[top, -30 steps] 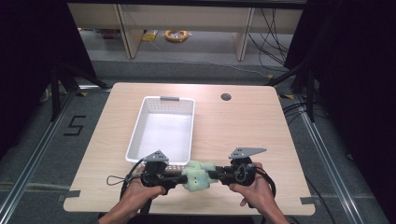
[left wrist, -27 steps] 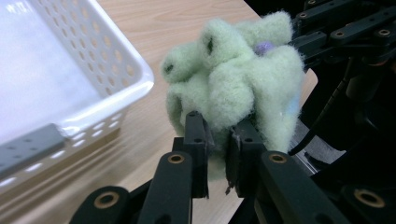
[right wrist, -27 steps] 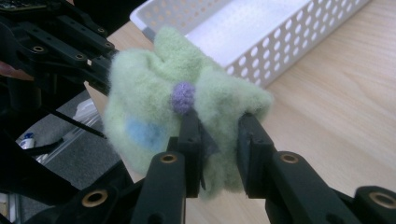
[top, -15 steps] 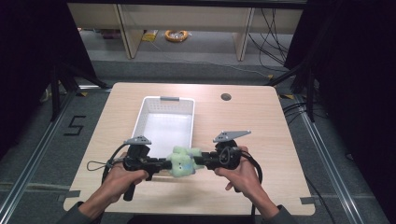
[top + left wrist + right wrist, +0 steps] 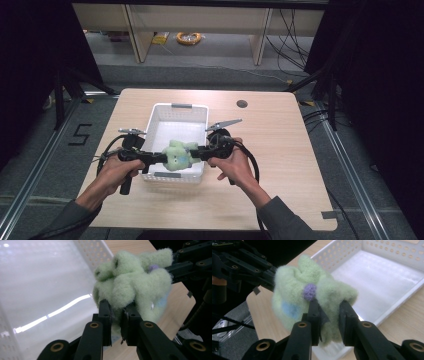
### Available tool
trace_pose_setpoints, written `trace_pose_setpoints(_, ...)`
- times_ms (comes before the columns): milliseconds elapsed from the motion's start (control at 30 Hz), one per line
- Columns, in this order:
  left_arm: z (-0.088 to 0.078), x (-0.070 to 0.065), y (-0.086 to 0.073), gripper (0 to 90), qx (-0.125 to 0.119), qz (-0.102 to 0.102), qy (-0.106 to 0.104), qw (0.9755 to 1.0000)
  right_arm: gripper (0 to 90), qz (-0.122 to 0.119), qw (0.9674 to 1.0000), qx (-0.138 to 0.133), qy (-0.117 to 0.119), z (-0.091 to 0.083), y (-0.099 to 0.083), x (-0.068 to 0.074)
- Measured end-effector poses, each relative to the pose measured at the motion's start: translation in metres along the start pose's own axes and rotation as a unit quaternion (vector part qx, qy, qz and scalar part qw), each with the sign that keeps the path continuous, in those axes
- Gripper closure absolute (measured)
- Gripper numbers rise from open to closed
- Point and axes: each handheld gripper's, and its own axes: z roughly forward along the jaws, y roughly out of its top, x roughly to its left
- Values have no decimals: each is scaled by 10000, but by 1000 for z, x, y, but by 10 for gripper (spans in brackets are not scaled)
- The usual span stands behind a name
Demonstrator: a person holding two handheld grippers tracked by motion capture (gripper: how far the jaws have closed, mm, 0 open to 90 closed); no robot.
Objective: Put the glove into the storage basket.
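**Two claws pinch one green toy over the basket**

Claws first: the left gripper (image 5: 159, 158) and the right gripper (image 5: 201, 153) both pinch the same toy (image 5: 178, 154), one from each side, each held by a hand at the near part of the table (image 5: 280, 150). In the left gripper view, its jaws squeeze a fold at the toy's lower edge. In the right gripper view, its jaws clamp a lobe just beside a small purple knob (image 5: 309, 292). Largest to smallest: the pale wood table carries a white perforated basket (image 5: 177, 107) near its middle. The fuzzy light green toy hangs between the grippers above the basket's near end, clear of its floor. A blue patch (image 5: 289, 309) marks the toy's side.
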Motion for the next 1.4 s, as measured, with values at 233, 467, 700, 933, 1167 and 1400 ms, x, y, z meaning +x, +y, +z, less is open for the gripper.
trace_pose_setpoints(233,12,20,3,792,284,-179,224,9992,746,204,9995,217,-71,28,3,-9)
trace_pose_setpoints(467,22,28,0,786,623,-122,490,9968,745,290,9978,560,-203,51,5,-16)
trace_pose_setpoints(700,28,32,-2,781,713,-129,609,9955,743,366,9954,833,-306,64,2,-18)
trace_pose_setpoints(933,32,36,-4,773,889,-23,652,9939,738,390,9933,1016,-383,70,1,-18)
trace_pose_setpoints(1167,34,38,-4,765,983,61,793,9920,717,271,9909,1209,-533,76,-1,-17)
trace_pose_setpoints(1400,35,36,-2,727,939,143,915,9913,703,235,9879,1377,-679,80,-1,-15)
